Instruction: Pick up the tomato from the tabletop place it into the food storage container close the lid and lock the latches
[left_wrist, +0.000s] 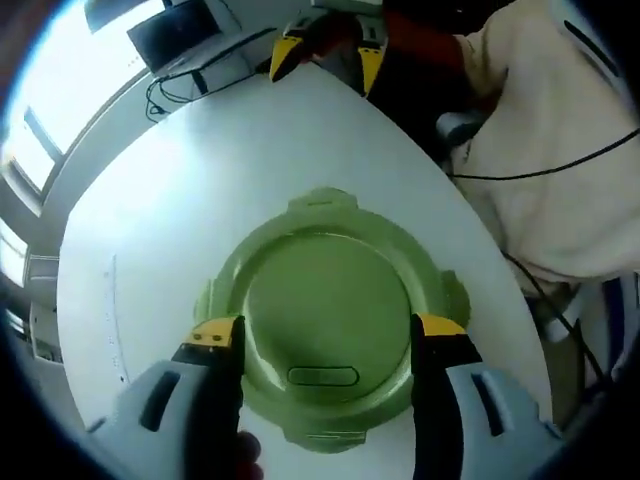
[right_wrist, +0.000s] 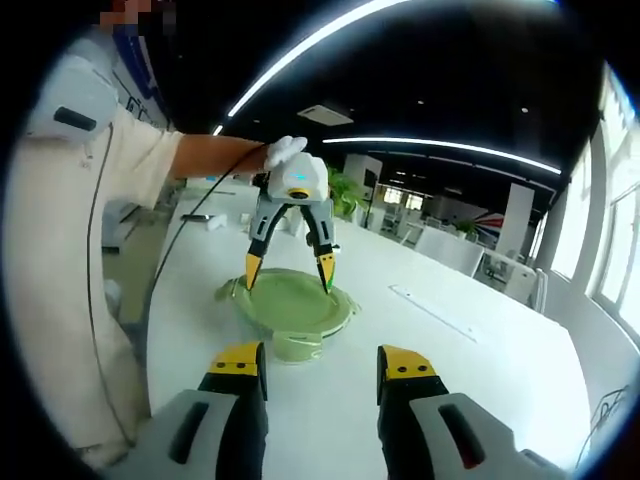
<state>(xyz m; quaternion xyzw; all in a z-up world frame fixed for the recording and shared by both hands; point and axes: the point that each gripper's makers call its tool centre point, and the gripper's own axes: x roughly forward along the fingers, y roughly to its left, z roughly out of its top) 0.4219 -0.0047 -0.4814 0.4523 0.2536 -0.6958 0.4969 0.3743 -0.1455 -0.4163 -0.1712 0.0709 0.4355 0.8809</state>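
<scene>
green lidded container (left_wrist: 328, 318) sits between the left gripper's (left_wrist: 328, 335) wide fingers; right gripper's (right_wrist: 321, 365) fingers wide too.

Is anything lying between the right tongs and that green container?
No, in the right gripper view just bare white tabletop separates the right tongs from the green container.

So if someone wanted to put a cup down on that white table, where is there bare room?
Plenty. In the right gripper view the white table lies bare to the right of the green container, out to the far edge. The strip between the container and the right gripper is also bare. It is crowded only at the container, where the left gripper hovers over its lid.
</scene>
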